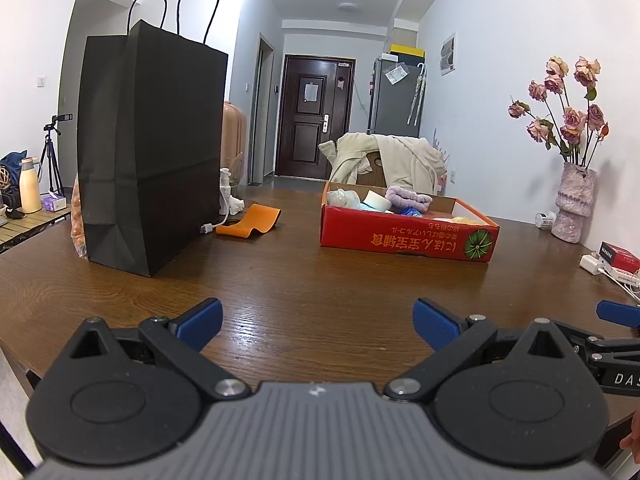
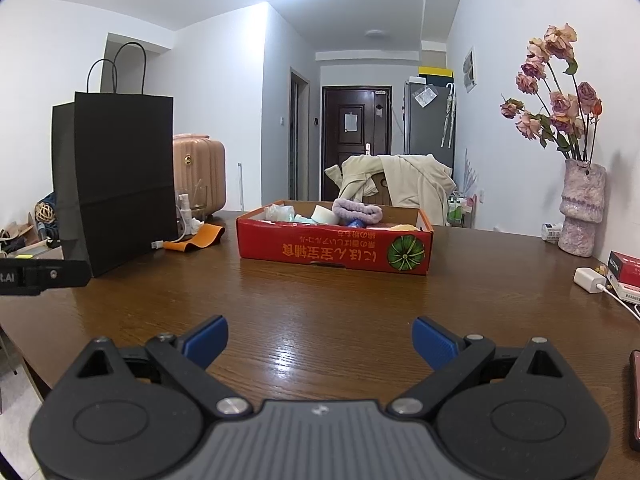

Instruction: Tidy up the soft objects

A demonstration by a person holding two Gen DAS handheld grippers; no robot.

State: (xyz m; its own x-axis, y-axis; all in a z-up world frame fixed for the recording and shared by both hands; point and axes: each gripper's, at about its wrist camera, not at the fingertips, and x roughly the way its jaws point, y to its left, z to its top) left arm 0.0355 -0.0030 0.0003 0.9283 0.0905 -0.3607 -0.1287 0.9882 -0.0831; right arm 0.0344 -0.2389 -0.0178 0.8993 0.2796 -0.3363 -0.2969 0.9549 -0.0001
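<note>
Left tongs (image 1: 318,322) gape wide before red box (image 1: 404,236) heaped with soft cloths (image 1: 408,197).

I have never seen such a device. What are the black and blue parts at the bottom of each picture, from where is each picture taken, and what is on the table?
There is no robot here. A person holds a hand tool with two jaws in each hand, and a wide-angle camera on each tool looks forward along its blue fingers.

One picture is from the left gripper, the other from the right gripper. Both are open and hold nothing, just above the wooden table.

On the table stand a tall black paper bag and a shallow red cardboard box. The box holds soft things, among them a purple towel. An orange strip lies between bag and box. At the right stands a vase of dried roses.
</note>
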